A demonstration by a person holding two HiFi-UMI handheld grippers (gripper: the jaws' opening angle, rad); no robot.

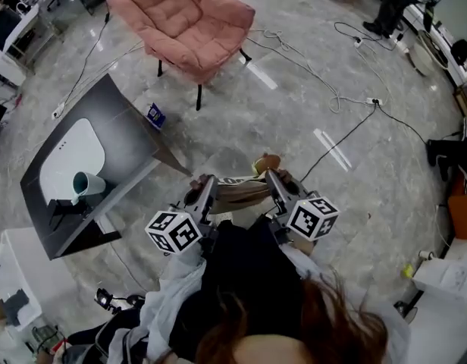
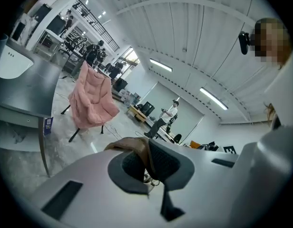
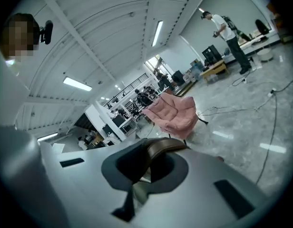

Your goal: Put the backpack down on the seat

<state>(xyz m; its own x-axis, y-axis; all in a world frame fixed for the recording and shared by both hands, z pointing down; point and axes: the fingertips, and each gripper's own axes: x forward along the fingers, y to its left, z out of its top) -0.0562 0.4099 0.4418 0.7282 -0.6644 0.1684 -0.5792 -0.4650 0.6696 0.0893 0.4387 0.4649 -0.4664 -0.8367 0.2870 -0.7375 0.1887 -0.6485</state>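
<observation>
A tan backpack (image 1: 241, 192) hangs in front of me between the two grippers, mostly hidden by them. My left gripper (image 1: 204, 186) is shut on a brown strap (image 2: 131, 147) of the backpack, which runs between its jaws in the left gripper view (image 2: 145, 164). My right gripper (image 1: 272, 180) is shut on another brown strap (image 3: 163, 146), seen in the right gripper view (image 3: 149, 167). The seat, a pink padded chair (image 1: 184, 21) on thin black legs, stands empty a few steps ahead and to the left. The chair (image 2: 92, 101) shows in both gripper views (image 3: 172, 113).
A dark table (image 1: 120, 135) with a white panel and a teal cup (image 1: 88, 183) stands at my left. A blue object (image 1: 155, 115) lies on the floor by it. Cables (image 1: 332, 89) trail over the grey floor right of the chair. A person (image 1: 389, 6) stands far right.
</observation>
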